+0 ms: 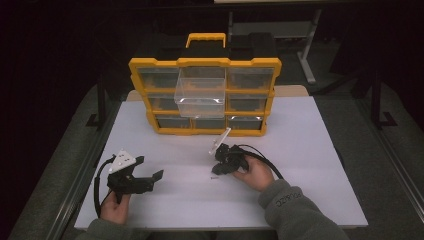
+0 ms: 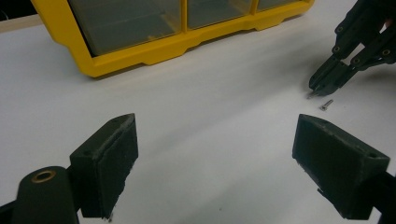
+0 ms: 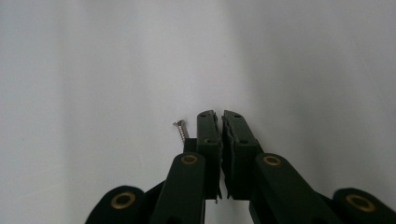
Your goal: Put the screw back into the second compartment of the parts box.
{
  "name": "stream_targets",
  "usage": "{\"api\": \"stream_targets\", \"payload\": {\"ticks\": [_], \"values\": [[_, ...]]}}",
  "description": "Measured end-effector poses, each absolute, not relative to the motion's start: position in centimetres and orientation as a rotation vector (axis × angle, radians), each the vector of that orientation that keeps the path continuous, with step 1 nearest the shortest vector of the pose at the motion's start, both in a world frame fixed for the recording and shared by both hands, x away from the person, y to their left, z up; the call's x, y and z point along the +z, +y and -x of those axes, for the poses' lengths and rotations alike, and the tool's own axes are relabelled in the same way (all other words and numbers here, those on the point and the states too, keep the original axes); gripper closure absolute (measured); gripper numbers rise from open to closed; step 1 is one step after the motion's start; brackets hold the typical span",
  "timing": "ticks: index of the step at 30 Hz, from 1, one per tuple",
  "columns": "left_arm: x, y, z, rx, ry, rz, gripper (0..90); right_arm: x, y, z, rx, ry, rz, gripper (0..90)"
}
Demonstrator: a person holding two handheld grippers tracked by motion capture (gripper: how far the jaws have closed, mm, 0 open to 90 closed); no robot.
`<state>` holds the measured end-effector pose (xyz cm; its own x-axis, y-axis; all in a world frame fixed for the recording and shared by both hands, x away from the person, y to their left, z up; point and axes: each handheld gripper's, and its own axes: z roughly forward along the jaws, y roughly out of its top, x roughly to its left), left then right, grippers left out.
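right hand-held gripper has its jaws pressed together on nothing; screw lies on the bench just beside its left jaw tip, long axis roughly parallel to the jaws. left hand-held gripper spread wide, empty, farther off. judgement: reopen, shift left.

— How is the left gripper held?
— It is held low, jaws spread wide, gripped from below by the left hand.
— And the right gripper?
— Its jaws are pressed together, tips pointed down.
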<state>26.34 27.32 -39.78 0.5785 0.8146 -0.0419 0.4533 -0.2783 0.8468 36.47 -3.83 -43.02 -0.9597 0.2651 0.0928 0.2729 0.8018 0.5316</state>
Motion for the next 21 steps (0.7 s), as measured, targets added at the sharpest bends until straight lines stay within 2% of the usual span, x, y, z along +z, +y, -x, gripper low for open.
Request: {"api": "stream_targets", "payload": {"ticks": [1, 21], "values": [[-39.8, 27.3, -26.3, 0.512, 1.02, -1.92, 13.9, -42.7, -3.9, -36.0, -0.815, -2.939, 0.553, 85.1], [-39.7, 27.3, -26.3, 0.514, 1.018, -1.916, 13.9, -40.4, -7.3, -36.2, -0.871, -2.926, 0.54, 85.1]]}}
